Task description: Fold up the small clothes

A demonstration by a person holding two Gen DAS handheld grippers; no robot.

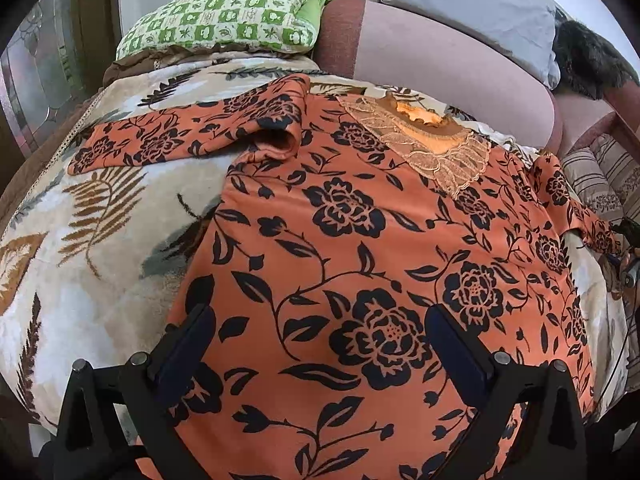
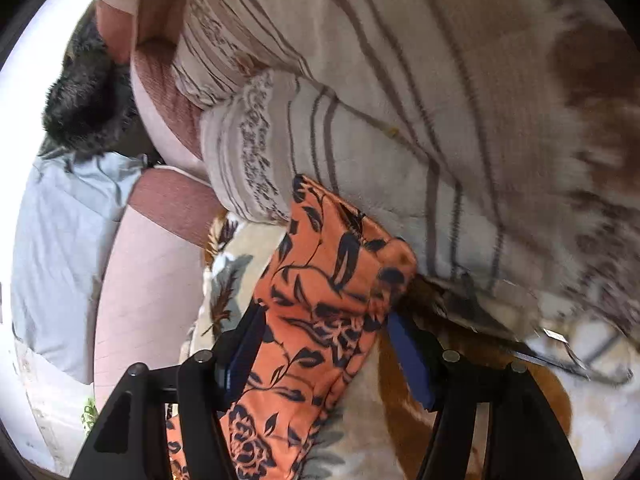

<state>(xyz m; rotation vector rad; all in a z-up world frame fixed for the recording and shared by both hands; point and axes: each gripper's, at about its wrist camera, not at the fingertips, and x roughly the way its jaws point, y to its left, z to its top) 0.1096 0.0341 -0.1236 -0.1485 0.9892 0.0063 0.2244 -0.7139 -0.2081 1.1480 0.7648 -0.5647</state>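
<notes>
1. The left wrist view shows the whole orange top with black rose print [image 1: 360, 264] spread flat on the cream fleece blanket with brown fern leaves [image 1: 100, 240], lace neckline [image 1: 436, 148] toward the far side. One sleeve [image 1: 188, 136] lies stretched out left of the neckline; the other sleeve [image 1: 576, 208] trails off to its right.
2. The left tongs [image 1: 320, 340] hover over the lower body of the top, their two fingers spread wide with nothing between them.
3. Only the right wrist view shows the right-hand sleeve [image 2: 328, 280] close up, bunched against a striped cream quilt [image 2: 360, 100]. The right tongs [image 2: 324, 344] stand partly open with this sleeve between the fingers; whether both pads press it I cannot tell.
4. Beyond the neckline sit one green-checked cushion [image 1: 224, 16], one pink bolster [image 1: 448, 64], one pale blue pillow [image 1: 480, 4] and one dark furry item [image 1: 588, 60], cut off by the lens edge.
5. The right view is blurred toward its right side.
</notes>
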